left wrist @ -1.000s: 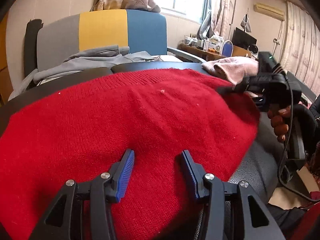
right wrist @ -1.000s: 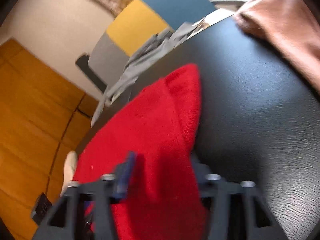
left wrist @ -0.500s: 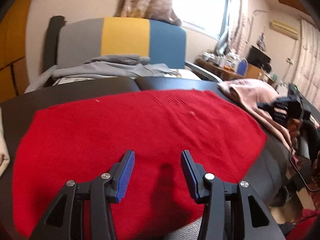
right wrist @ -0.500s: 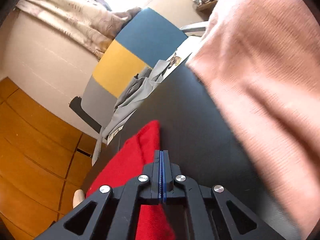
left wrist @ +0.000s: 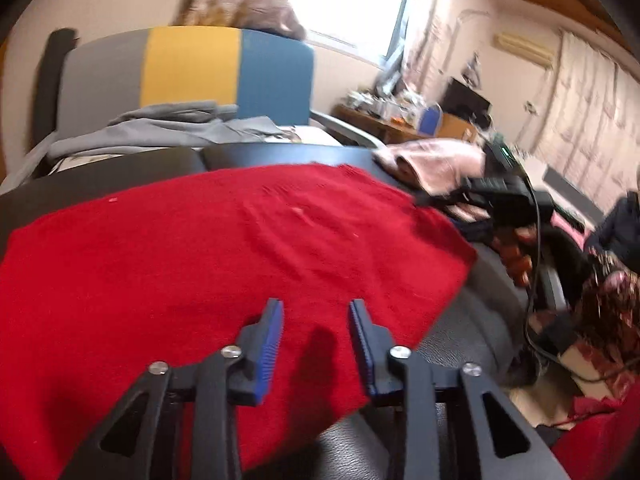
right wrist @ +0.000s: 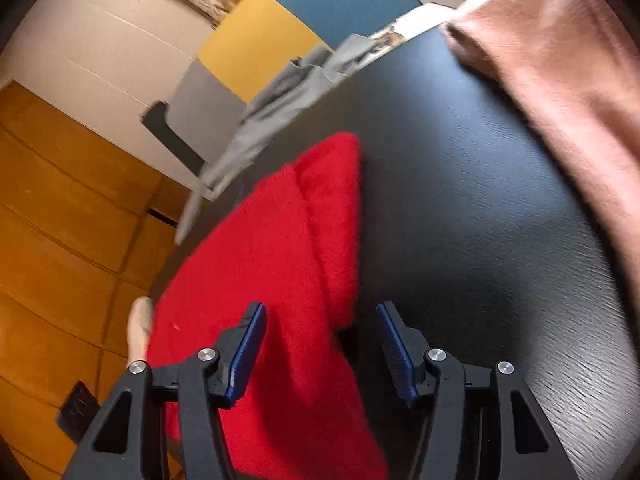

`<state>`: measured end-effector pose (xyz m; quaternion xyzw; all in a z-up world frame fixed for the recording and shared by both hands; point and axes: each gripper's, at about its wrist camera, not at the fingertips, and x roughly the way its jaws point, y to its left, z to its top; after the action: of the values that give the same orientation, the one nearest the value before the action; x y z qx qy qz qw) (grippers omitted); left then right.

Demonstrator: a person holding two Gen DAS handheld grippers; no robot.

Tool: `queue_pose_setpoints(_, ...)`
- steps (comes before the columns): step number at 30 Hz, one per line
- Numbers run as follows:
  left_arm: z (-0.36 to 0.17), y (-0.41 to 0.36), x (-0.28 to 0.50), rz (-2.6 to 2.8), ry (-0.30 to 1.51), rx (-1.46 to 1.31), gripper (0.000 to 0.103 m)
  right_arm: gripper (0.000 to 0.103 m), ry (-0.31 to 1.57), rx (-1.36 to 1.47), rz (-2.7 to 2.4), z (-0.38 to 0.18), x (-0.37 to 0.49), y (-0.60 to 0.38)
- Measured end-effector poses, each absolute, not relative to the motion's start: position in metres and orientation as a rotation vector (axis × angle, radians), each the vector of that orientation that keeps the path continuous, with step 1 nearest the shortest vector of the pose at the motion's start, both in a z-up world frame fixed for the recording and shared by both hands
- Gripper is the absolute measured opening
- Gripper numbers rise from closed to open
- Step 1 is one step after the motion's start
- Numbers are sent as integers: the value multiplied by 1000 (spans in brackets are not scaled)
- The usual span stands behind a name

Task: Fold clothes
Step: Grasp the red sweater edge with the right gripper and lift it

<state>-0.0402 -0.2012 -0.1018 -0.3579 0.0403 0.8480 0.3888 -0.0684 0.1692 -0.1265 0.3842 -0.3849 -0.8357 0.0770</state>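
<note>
Red sweater [left wrist: 224, 248] lies flat on the black surface [right wrist: 480, 200]. Left gripper [left wrist: 316, 312], jaws parted and empty, hovers over its near edge. Right gripper [right wrist: 320, 316], jaws wide and empty, straddles its corner.

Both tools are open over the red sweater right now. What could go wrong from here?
1. The red sweater reaches the near edge of the black surface; a tug could drag it off.
2. The right tool straddles the sweater's folded edge and might pinch only one layer.
3. The pink garment lies nearby and could get snagged.
</note>
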Motion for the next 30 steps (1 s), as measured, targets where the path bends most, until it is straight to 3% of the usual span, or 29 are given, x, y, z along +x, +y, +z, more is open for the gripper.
queue_pose_setpoints(1,-105,-195,-40,2144,121,-926,27,56,-1182,1137,-2468,-129,-73,168)
queue_pose_setpoints(5,-121,-191,-45,2141,60,-972,25,30,-1178,1158,-2366,-138,-92,147)
queue_pose_setpoints(10,-119,-189,-39,2143,78,-966,26,27,-1225,1148,-2346,-142,-102,126)
queue_pose_setpoints(15,-100,-209,-41,2177,22,-970,30,24,-1605,898,-2147,-159,-85,145)
queue_pose_setpoints(19,-86,-248,-53,2308,-65,-926,32,22,-1790,707,-2010,-164,-69,161)
queue_pose_setpoints(22,-86,-281,-69,2424,-121,-973,32,21,-1836,637,-1980,-162,-60,169)
queue_pose_setpoints(25,-96,-293,-74,2456,-63,-1011,32,19,-1865,596,-1964,-159,-52,181)
queue_pose_setpoints(30,-114,-312,-82,2500,44,-1072,35,24,-1763,777,-2084,-155,-52,181)
